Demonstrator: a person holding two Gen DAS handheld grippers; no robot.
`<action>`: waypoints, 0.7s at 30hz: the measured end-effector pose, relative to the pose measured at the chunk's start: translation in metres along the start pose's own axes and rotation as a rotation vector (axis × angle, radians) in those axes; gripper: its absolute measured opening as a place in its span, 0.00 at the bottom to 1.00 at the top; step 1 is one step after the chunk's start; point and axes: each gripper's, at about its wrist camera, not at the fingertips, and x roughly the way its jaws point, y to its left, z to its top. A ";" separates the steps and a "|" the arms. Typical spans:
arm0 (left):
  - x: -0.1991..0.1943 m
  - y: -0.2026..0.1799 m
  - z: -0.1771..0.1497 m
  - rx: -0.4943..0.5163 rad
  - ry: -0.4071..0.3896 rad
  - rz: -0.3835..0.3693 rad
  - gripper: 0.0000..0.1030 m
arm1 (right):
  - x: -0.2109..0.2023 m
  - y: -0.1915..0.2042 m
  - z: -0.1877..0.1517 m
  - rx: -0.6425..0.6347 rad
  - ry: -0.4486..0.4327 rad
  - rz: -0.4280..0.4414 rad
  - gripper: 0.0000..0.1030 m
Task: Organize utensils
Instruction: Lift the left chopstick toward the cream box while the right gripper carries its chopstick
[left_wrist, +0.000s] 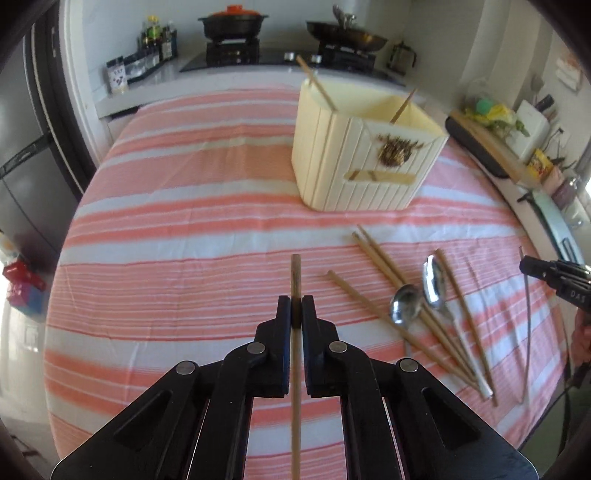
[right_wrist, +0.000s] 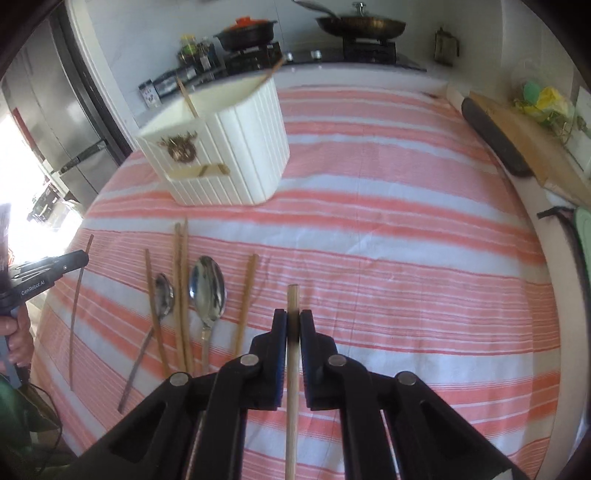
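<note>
- Two chopsticks are in hand at once: the left gripper (left_wrist: 296, 310) has its fingers closed tight on one chopstick (left_wrist: 295, 273), and the right gripper (right_wrist: 293, 325) is likewise clamped on another chopstick (right_wrist: 293, 299). Each stick runs lengthwise between the fingers, its tip poking out a little past them.
- Slip risk: each stick is pinched along a narrow line near one end. With most of its length trailing back under the gripper, a smooth round stick could, I judge, swivel or slide out on a tilt toward the holder.
- Target risk: the cream ribbed utensil holder (left_wrist: 354, 162) stands on the striped tabletop (left_wrist: 184, 206) well beyond both grippers, already with two chopsticks leaning inside. An incoming stick could catch the rim or knock those leaning ones, and a hard push might shove or tip the light box.
- Collision risk: both hands would head for the same opening; arriving together could cross the sticks or bump the grippers.
- Clutter risk: the remaining chopsticks (left_wrist: 391, 280) and two spoons (left_wrist: 406, 304) lie loosely overlapped on the cloth between the two grippers. A low swing over them could scatter the pile or roll a stick toward the tabletop edge.
- Cloth risk: the fabric looks soft and could bunch under a dragged tip.
</note>
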 end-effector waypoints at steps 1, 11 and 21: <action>-0.015 -0.002 0.003 0.003 -0.034 -0.012 0.04 | -0.015 0.004 0.001 -0.012 -0.034 -0.001 0.07; -0.118 -0.018 -0.001 0.023 -0.256 -0.093 0.04 | -0.132 0.031 -0.023 -0.107 -0.307 -0.009 0.07; -0.143 -0.025 -0.002 0.020 -0.324 -0.128 0.03 | -0.167 0.033 -0.028 -0.085 -0.482 -0.032 0.07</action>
